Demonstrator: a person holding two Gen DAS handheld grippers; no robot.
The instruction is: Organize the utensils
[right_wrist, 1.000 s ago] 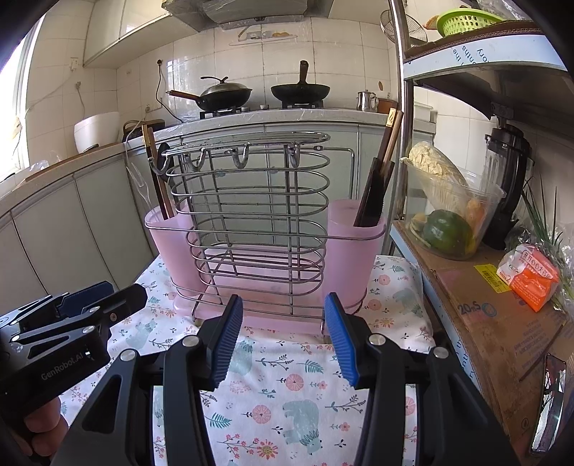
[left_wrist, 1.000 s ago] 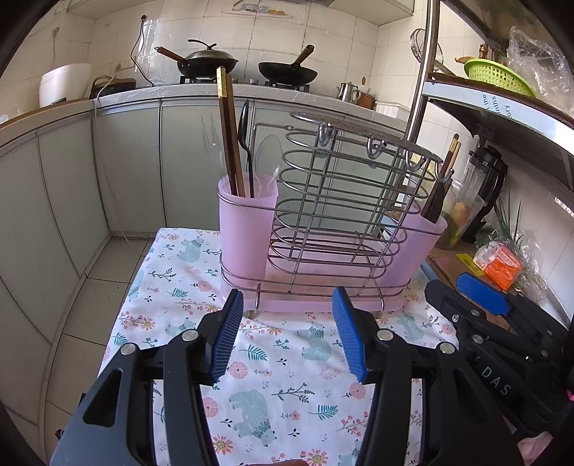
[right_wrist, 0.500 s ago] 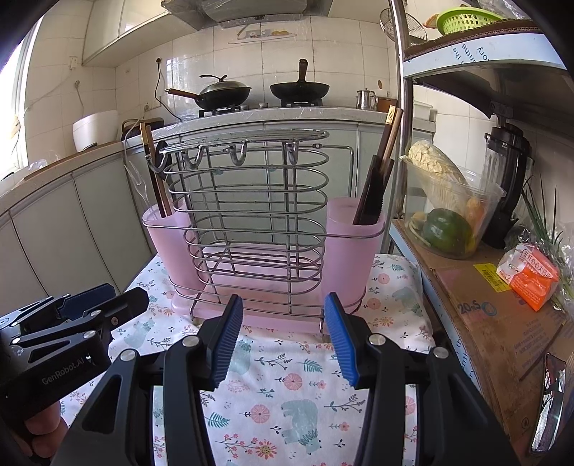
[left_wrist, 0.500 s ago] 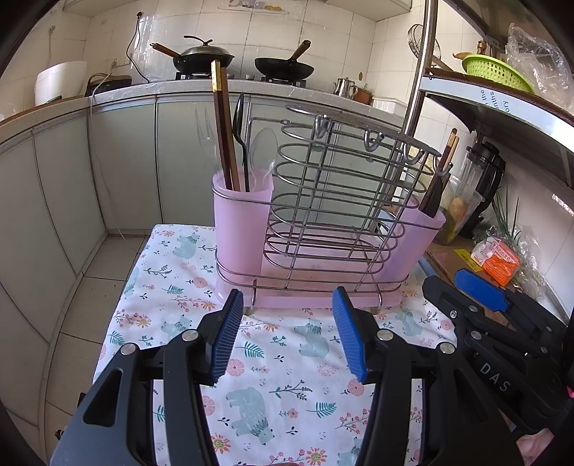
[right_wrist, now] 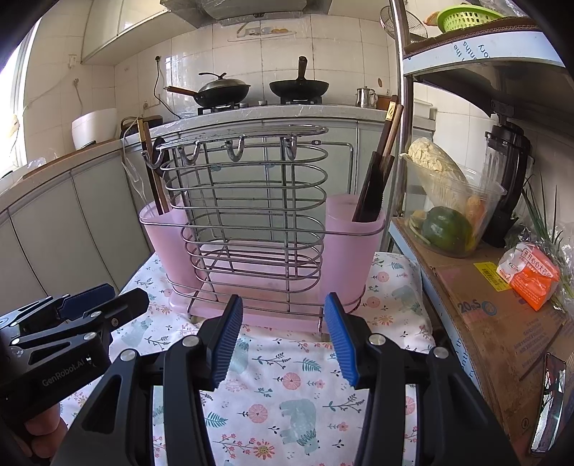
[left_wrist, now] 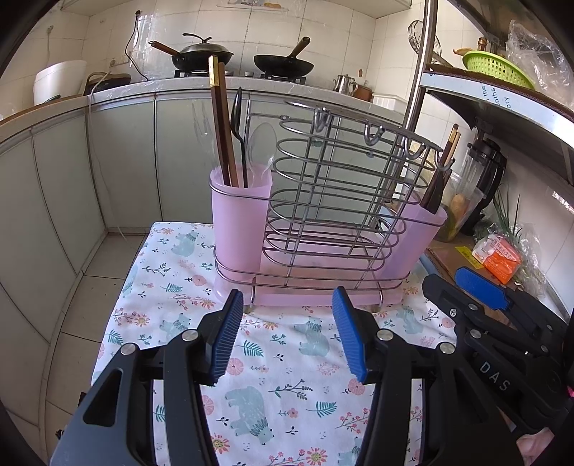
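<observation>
While both grippers ease nearer the rack (left_wrist: 323, 222), left gripper (left_wrist: 287, 337) and right gripper (right_wrist: 281, 337) hold their fingers apart, empty. Chopsticks (left_wrist: 220, 122) and spoons stand in its pink cups; sorting looks settled or pending.

A floral cloth (right_wrist: 287, 387) with bears covers the desk at the bottom of the frame. On the stove at top centre sit a lidded wok (right_wrist: 222, 91) and an open pan (right_wrist: 299, 86), with a small kettle (right_wrist: 366, 97) to their right. At right, a clear tub of vegetables (right_wrist: 452, 215) rests on a cardboard box (right_wrist: 484, 322), beside a black blender (right_wrist: 509, 182). A green basket (right_wrist: 466, 14) sits on the top shelf.
</observation>
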